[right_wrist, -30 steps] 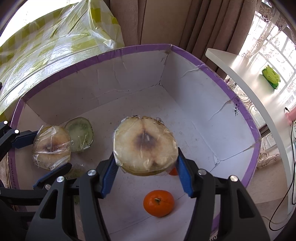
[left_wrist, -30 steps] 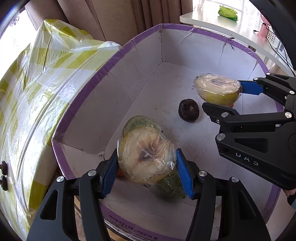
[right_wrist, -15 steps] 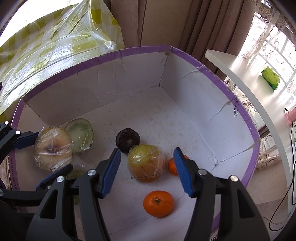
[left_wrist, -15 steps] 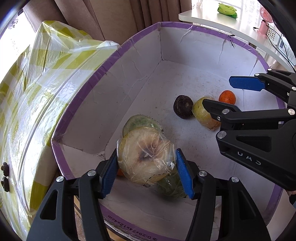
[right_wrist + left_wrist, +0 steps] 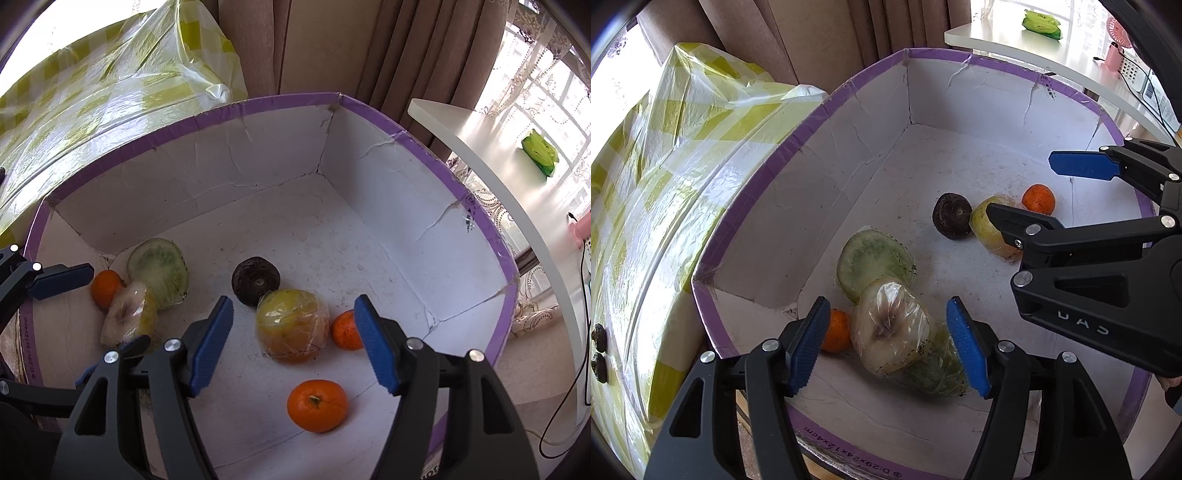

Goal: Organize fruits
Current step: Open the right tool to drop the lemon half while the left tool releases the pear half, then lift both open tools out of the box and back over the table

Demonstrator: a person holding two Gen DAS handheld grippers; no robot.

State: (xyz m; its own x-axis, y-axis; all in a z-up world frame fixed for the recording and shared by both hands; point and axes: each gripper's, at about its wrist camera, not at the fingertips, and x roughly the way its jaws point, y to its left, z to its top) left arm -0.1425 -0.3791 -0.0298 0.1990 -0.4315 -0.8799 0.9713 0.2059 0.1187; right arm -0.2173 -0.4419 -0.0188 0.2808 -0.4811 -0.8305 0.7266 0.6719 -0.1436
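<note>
Hovering over the box [image 5: 487, 236], both tools gape empty: the left tool [image 5: 886, 343] above a wrapped half [image 5: 890, 328], the right tool [image 5: 293, 345] above a second wrapped half [image 5: 291, 325]. Seven fruits lie inside, so sorting looks well along, perhaps finished; no fruit shows outside. In the right view a dark fruit [image 5: 255, 280] sits at centre, one orange [image 5: 317, 404] at 6 o'clock, another [image 5: 345, 330] at 4, a third [image 5: 105, 288] at 9 beside a green slice [image 5: 159, 271]. Rim print reads "D:29x24x12x4cm".
</note>
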